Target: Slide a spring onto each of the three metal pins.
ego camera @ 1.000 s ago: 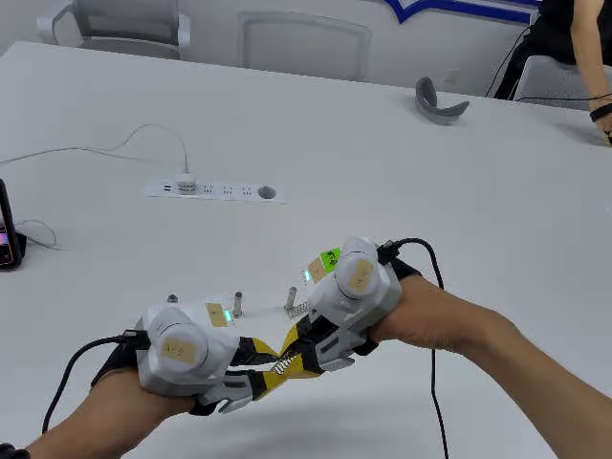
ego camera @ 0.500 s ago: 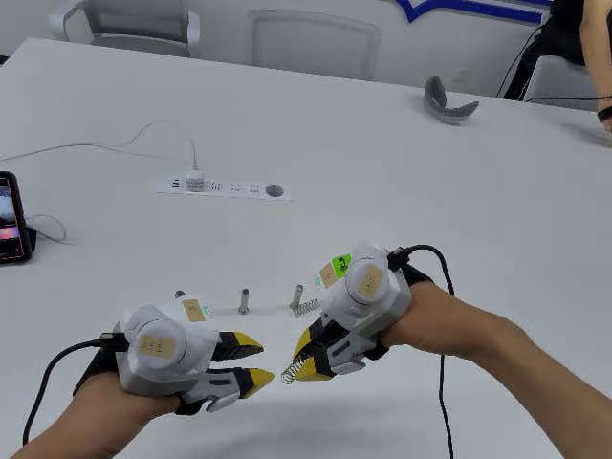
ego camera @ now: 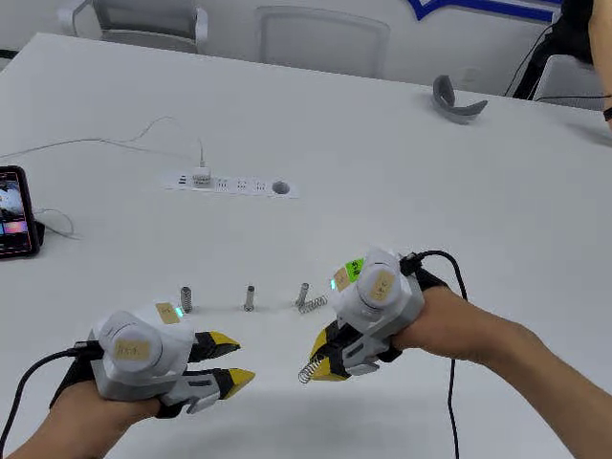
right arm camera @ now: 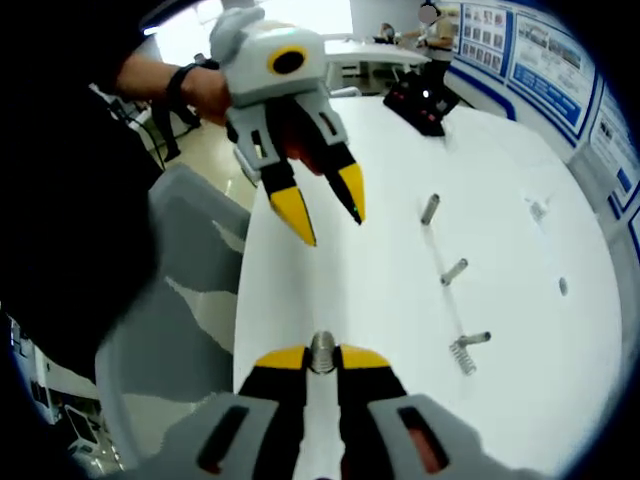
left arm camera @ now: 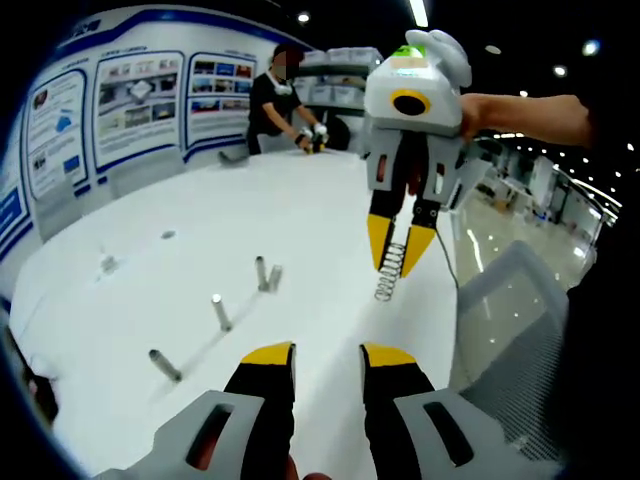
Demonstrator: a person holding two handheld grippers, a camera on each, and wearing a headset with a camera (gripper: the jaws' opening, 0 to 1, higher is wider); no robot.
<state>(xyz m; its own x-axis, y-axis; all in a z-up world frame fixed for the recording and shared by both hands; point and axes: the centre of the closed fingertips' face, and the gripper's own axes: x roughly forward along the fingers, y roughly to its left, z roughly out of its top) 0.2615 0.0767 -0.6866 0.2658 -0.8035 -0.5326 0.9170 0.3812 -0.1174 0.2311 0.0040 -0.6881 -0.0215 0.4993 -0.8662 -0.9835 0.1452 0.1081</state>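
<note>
Three short metal pins stand in a row on the white table: left pin (ego camera: 186, 298), which looks wrapped by a spring, middle pin (ego camera: 250, 297) bare, right pin (ego camera: 302, 295) with a loose spring (ego camera: 314, 304) lying against it. My right gripper (ego camera: 322, 362) is shut on another spring (ego camera: 308, 371), which hangs from its yellow tips, seen too as spring (left arm camera: 392, 275) and spring (right arm camera: 320, 350). My left gripper (ego camera: 232, 360) is open and holds nothing, a hand's width left of the right one. Both sit nearer to me than the pins.
A white power strip (ego camera: 229, 184) with a plugged cable lies beyond the pins. A phone (ego camera: 14, 212) rests at the left edge. A grey curved object (ego camera: 457, 101) sits far right. Chairs stand behind the table; a person works at its far end.
The two grippers were together on the spring; now the left has let go, opened and drawn away to the left. The right keeps the spring.
</note>
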